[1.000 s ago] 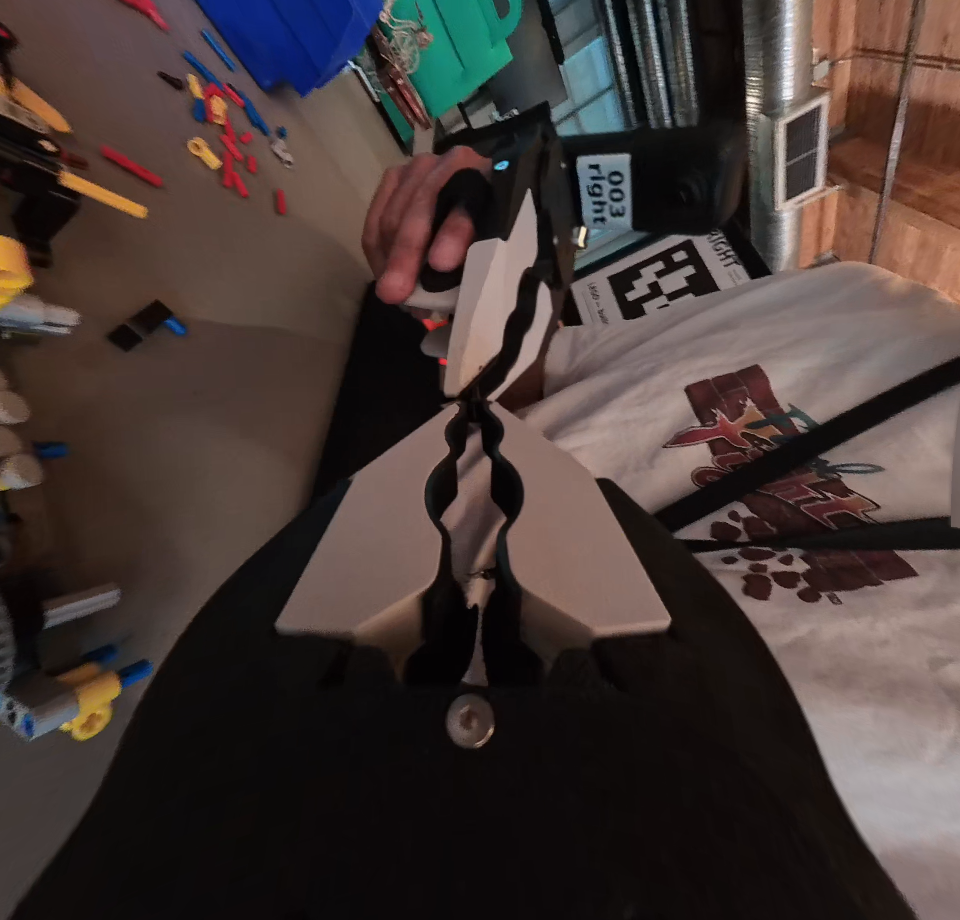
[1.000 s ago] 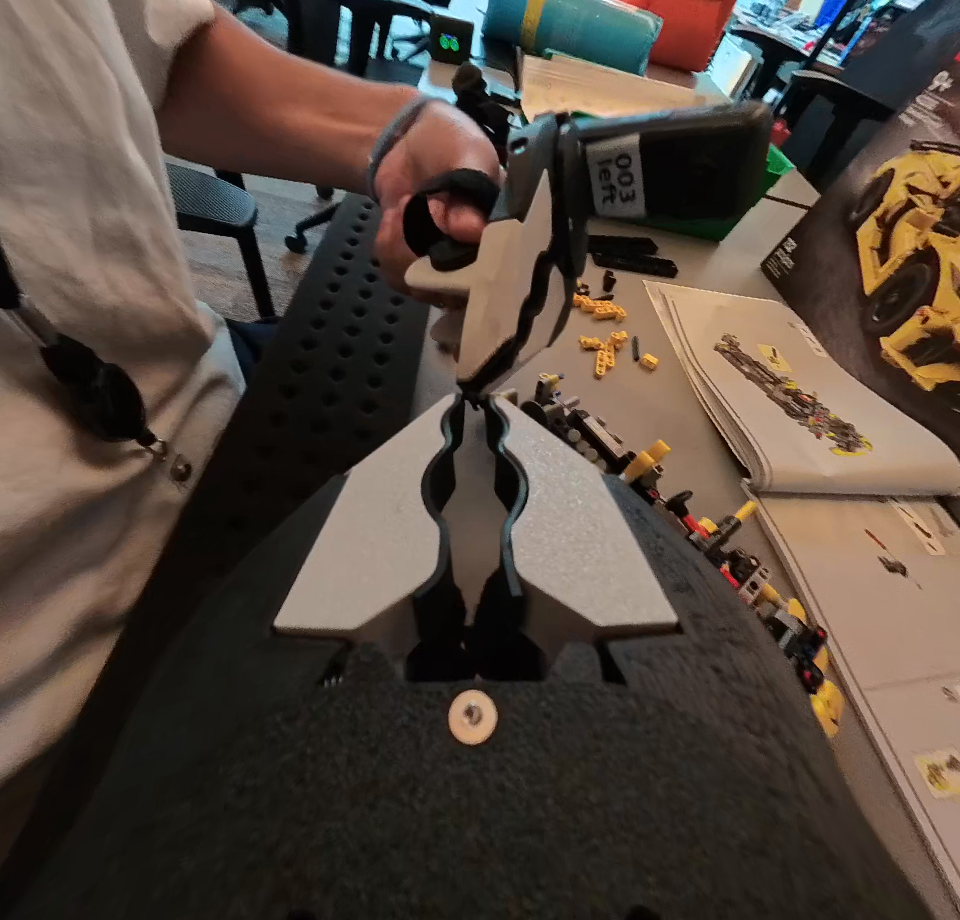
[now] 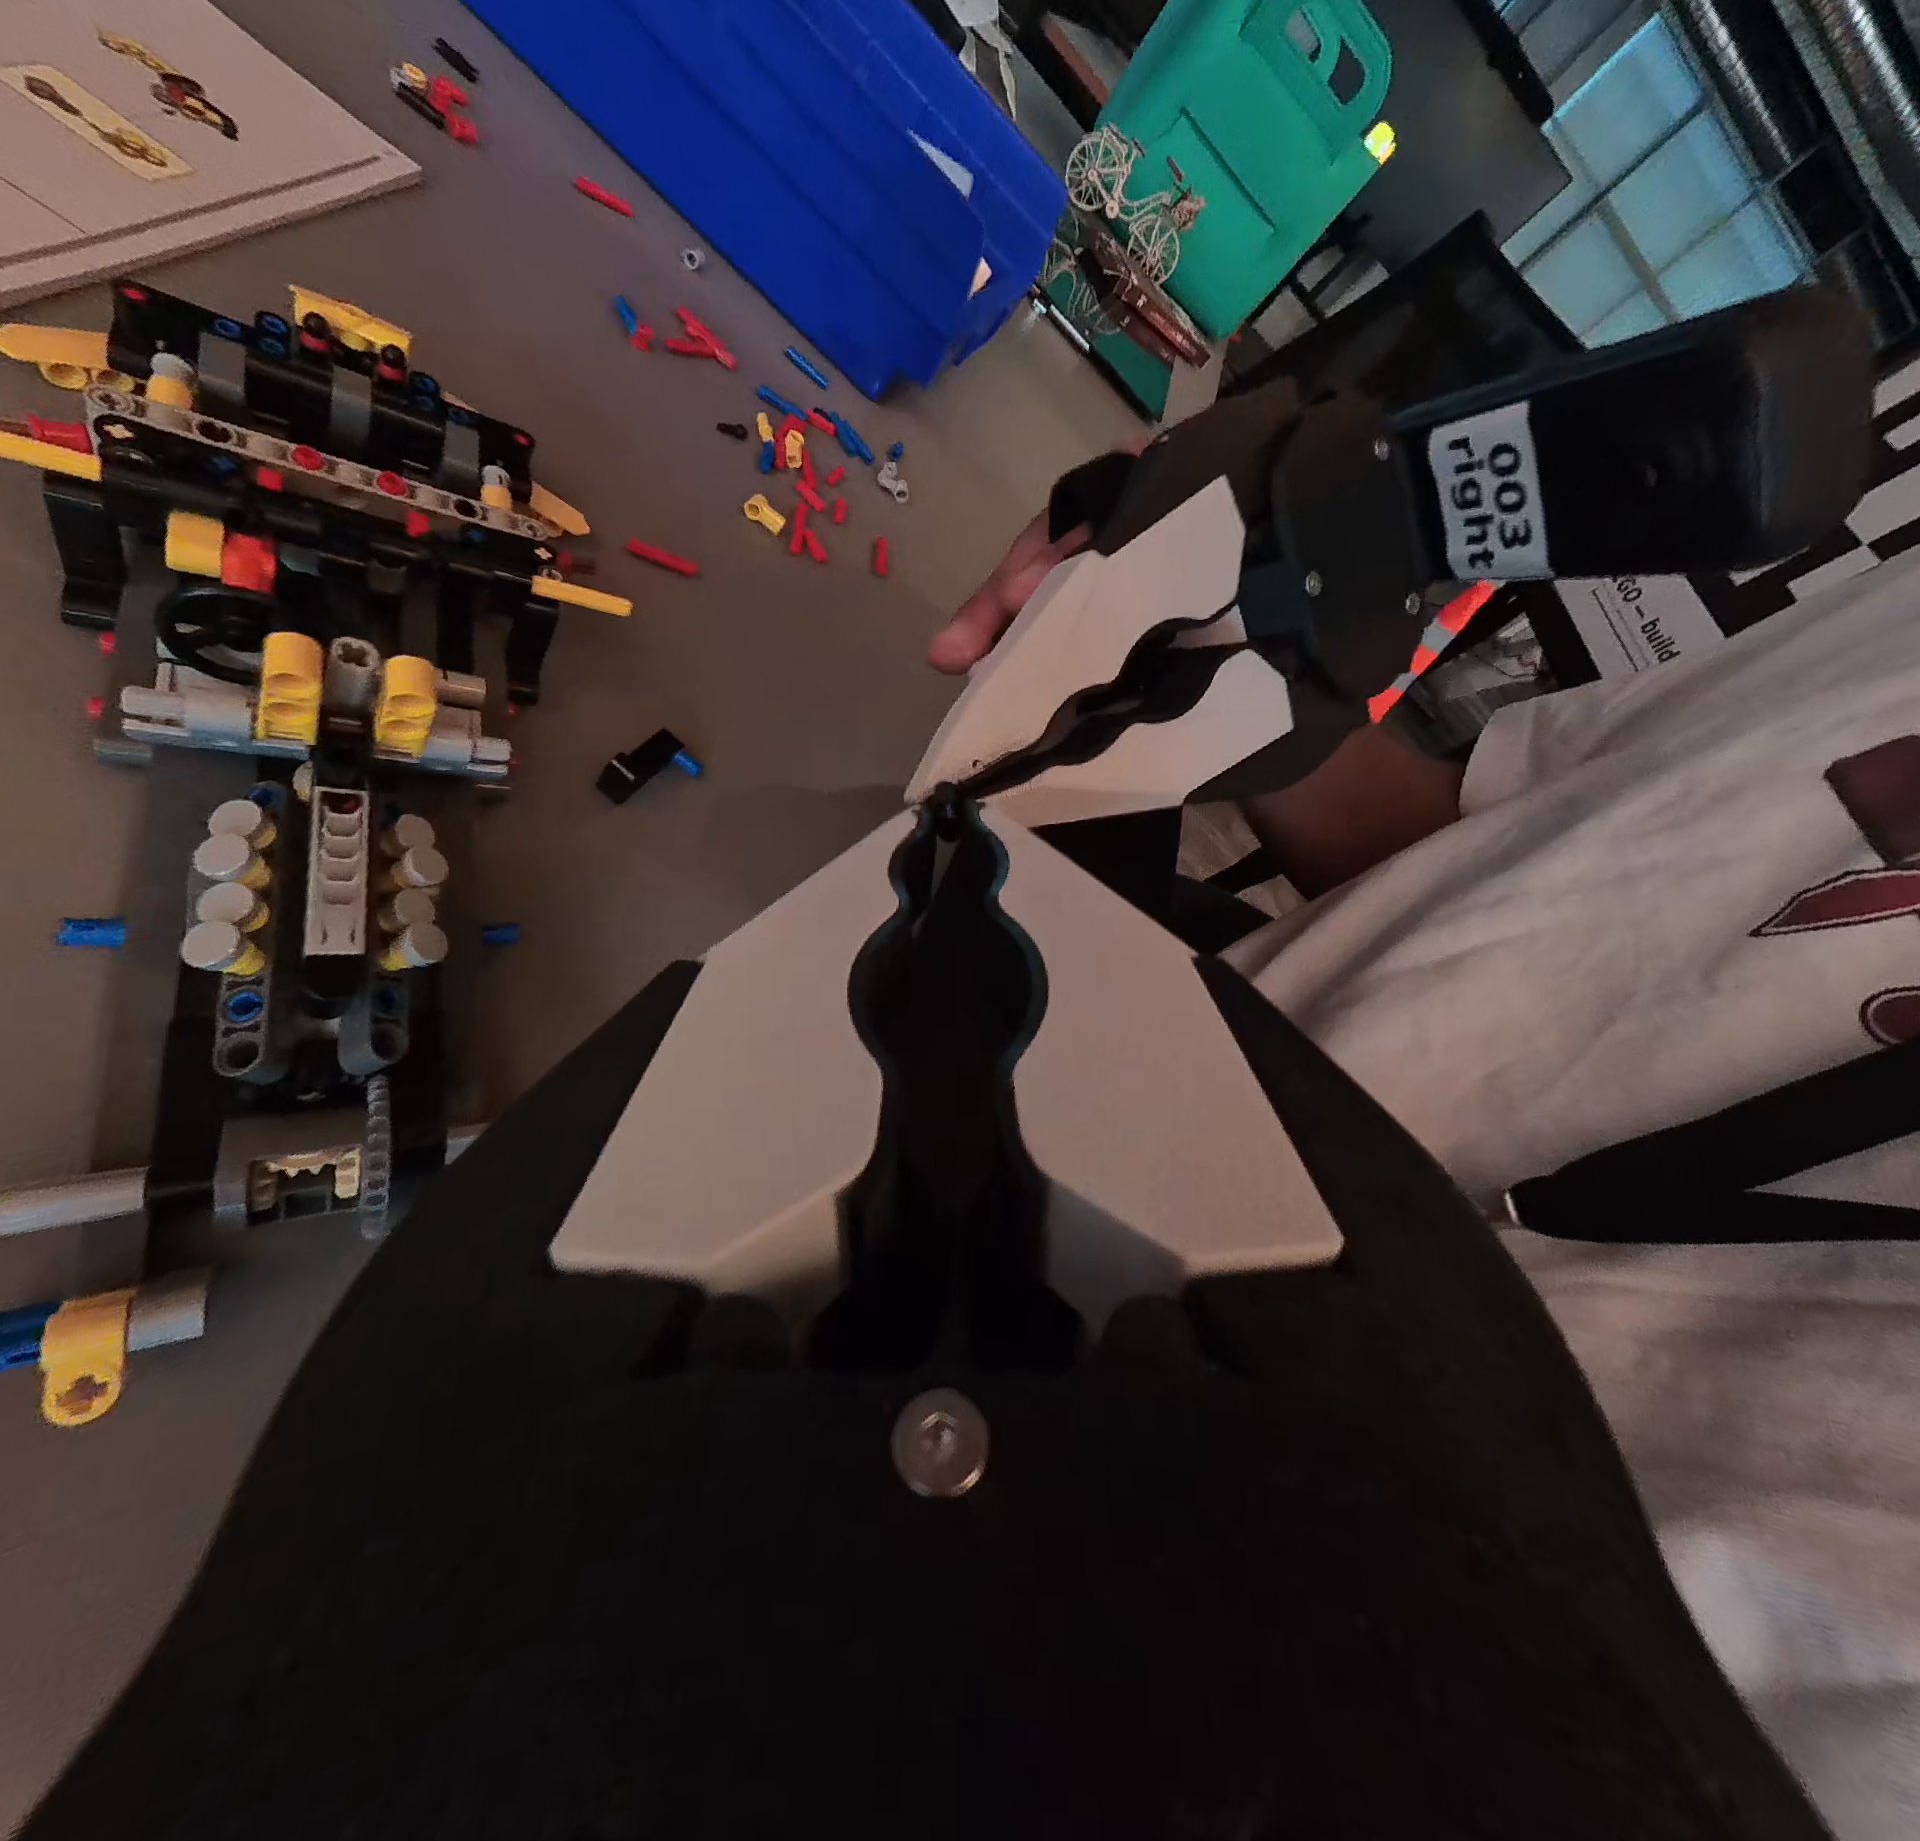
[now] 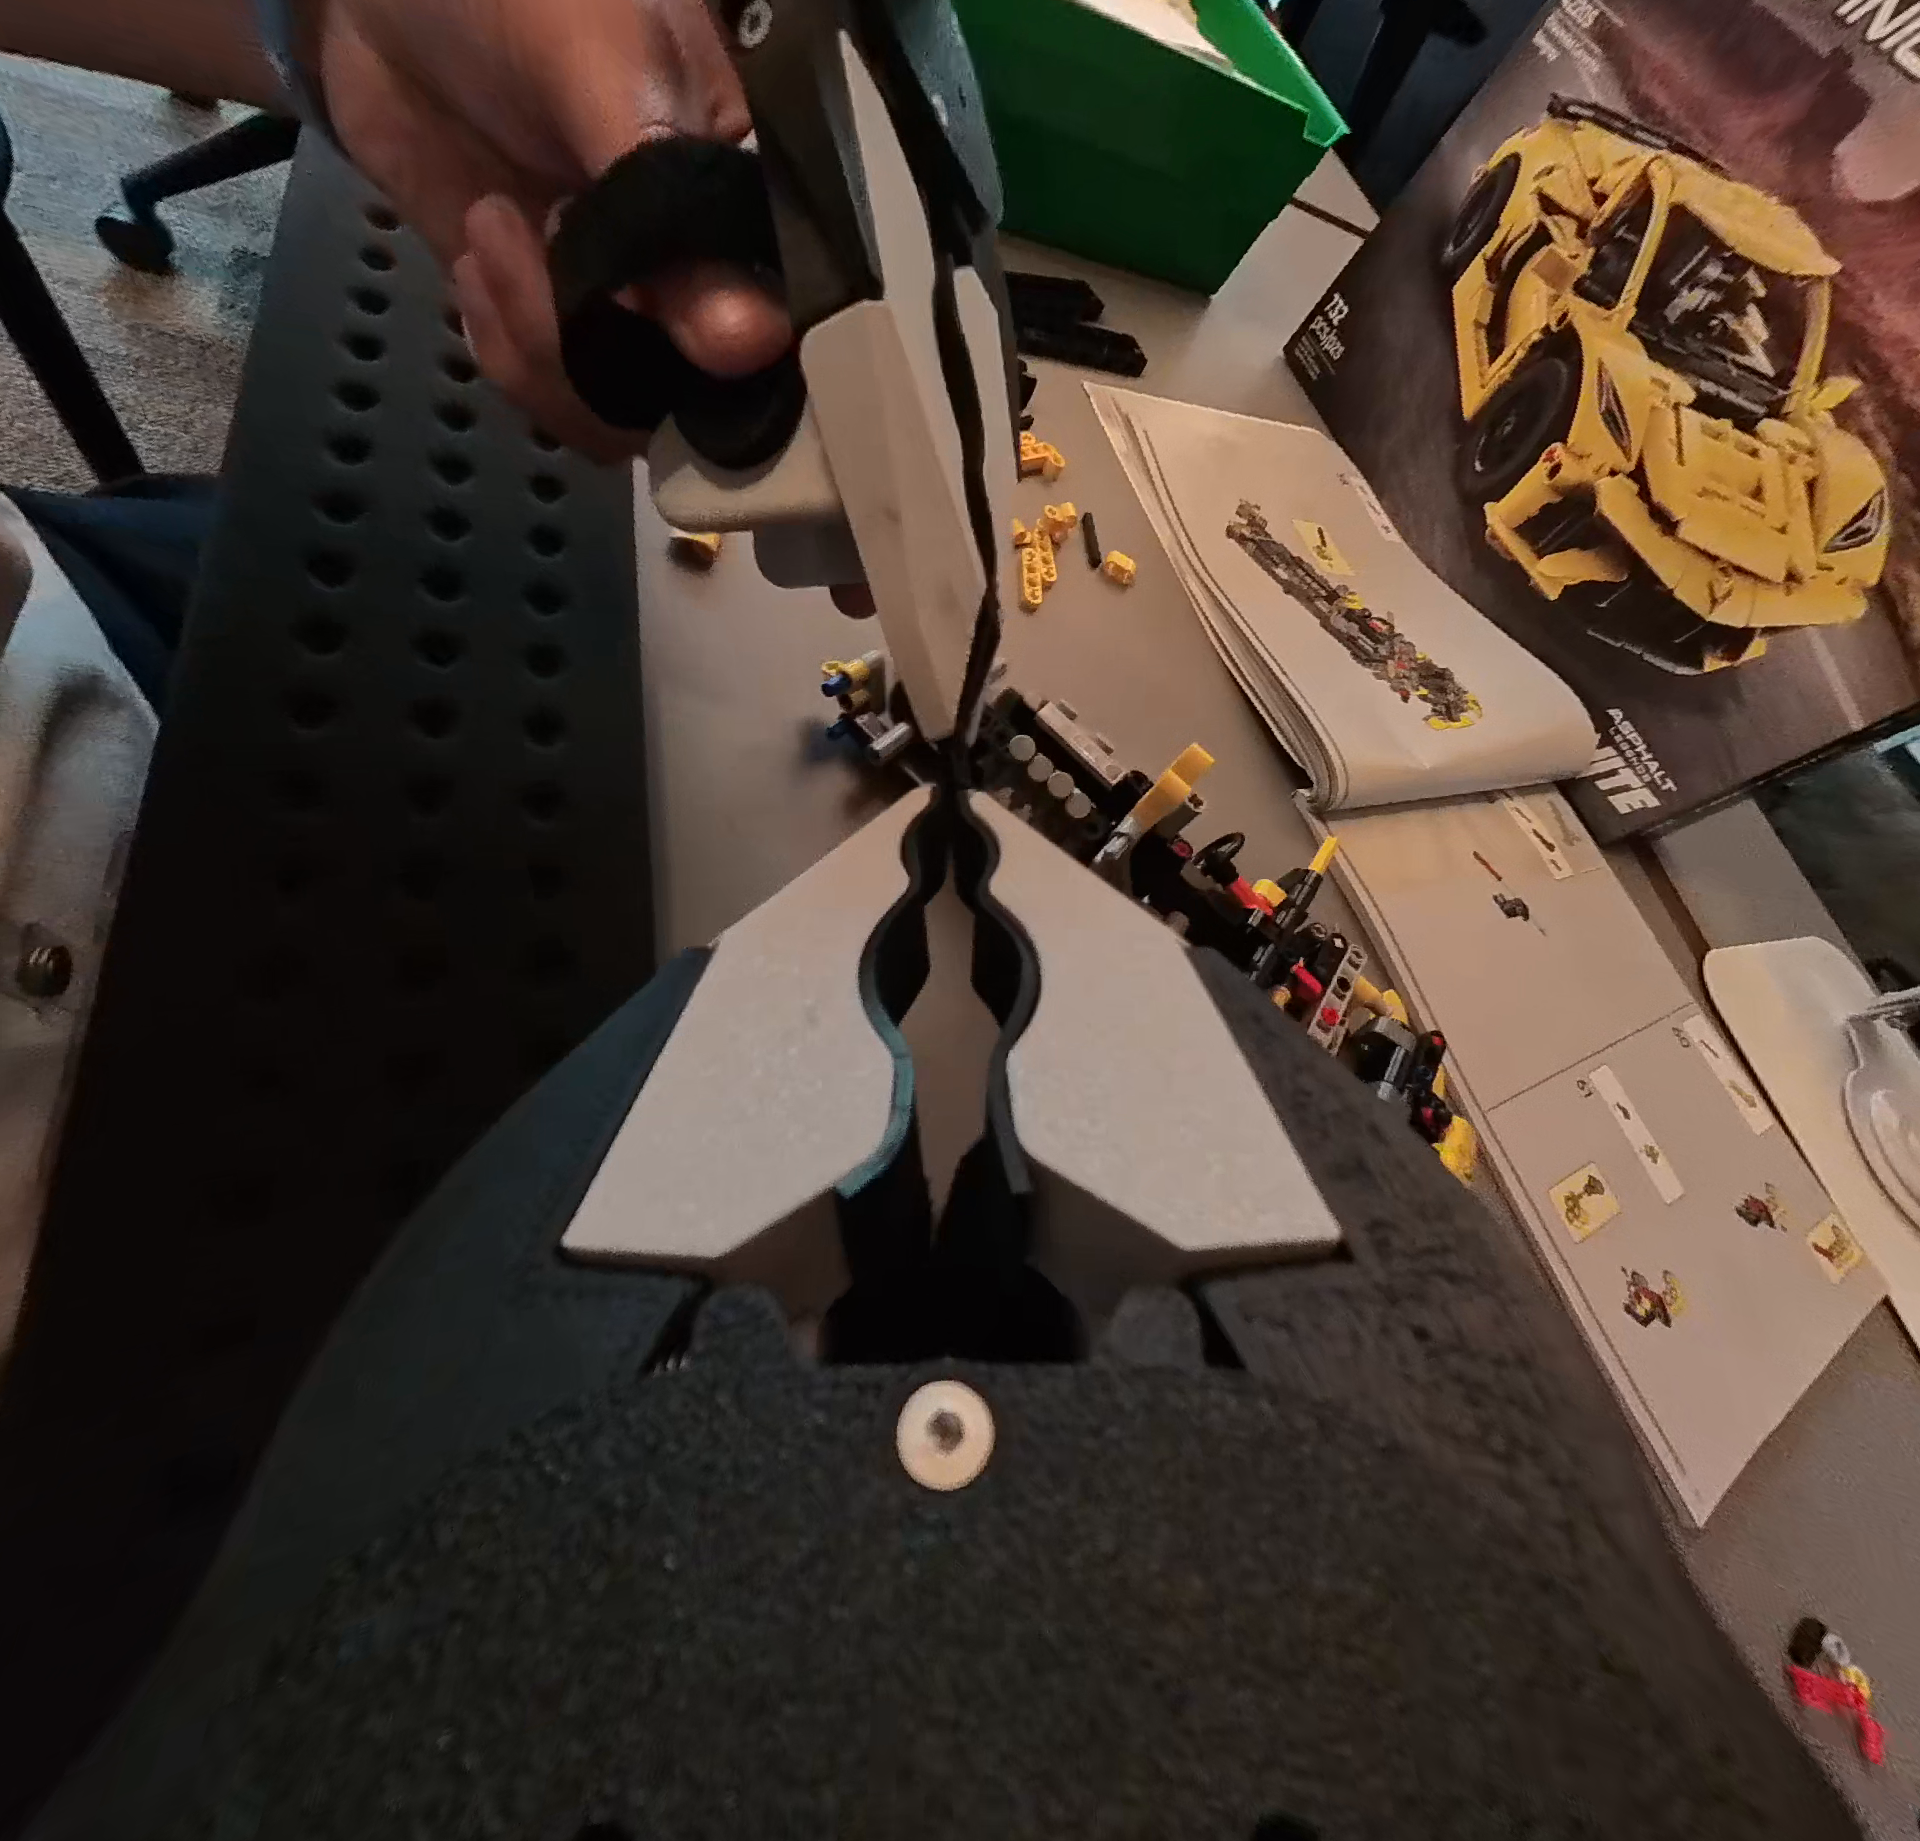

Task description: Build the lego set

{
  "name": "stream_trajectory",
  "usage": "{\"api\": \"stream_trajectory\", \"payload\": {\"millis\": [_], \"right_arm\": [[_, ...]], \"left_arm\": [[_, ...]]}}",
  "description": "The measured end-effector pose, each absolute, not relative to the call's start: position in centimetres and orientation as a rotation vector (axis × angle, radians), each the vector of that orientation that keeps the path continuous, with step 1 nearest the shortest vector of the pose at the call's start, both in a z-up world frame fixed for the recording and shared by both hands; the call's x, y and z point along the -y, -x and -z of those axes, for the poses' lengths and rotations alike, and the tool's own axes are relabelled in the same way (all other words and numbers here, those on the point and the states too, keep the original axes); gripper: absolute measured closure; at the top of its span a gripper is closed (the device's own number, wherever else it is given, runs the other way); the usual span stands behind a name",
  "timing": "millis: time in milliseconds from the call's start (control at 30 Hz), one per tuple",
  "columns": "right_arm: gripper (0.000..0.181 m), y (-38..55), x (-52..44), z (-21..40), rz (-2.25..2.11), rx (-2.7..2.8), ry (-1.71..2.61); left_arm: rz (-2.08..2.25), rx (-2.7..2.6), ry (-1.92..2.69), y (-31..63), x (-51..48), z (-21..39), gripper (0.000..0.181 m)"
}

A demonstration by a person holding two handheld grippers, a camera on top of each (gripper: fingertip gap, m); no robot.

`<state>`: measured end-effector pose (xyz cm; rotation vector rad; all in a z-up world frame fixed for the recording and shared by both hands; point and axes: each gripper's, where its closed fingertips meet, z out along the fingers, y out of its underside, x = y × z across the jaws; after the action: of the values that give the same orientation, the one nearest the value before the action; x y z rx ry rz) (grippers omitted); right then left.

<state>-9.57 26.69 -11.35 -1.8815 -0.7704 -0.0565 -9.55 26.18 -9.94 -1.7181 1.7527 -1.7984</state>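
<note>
My left gripper point(image 3: 940, 827) and my right gripper point(image 3: 938, 796) meet tip to tip in the air in front of the person's chest, at the table's near edge. Both are shut. A small dark piece point(image 4: 952, 775) sits pinched where the tips join; it is too small to tell what it is. In the right wrist view the right gripper point(image 4: 951, 820) points up and the left gripper point(image 4: 951, 742) comes down from above. The partly built black, grey and yellow lego chassis point(image 3: 312, 752) lies on the table to the left; it also shows in the right wrist view point(image 4: 1226, 877).
Loose red and blue pins point(image 3: 810, 472) and a black piece with a blue pin point(image 3: 644, 763) lie beside blue bins point(image 3: 779, 150). Yellow pieces point(image 4: 1049, 544), open instruction booklets point(image 4: 1351, 586), the set's box point(image 4: 1662, 389) and a green bin point(image 4: 1122, 118) stand farther back. A black perforated chair back point(image 4: 395, 648) is left. The tips of both grippers are at nearly the same place.
Both grippers have swung toward the table with their tips still together. The chassis now fills the left of the left wrist view. The left gripper now stands steeper above the right one.
</note>
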Motion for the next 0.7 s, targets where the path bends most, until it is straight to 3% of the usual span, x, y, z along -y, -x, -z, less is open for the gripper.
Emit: {"api": "stream_trajectory", "payload": {"millis": [700], "right_arm": [[0.171, 11.0, -26.3, 15.0, 0.376, 1.108, 1.925]], "left_arm": [[1.364, -2.219, 1.667, 11.4, -24.6, 13.9, 0.176]]}}
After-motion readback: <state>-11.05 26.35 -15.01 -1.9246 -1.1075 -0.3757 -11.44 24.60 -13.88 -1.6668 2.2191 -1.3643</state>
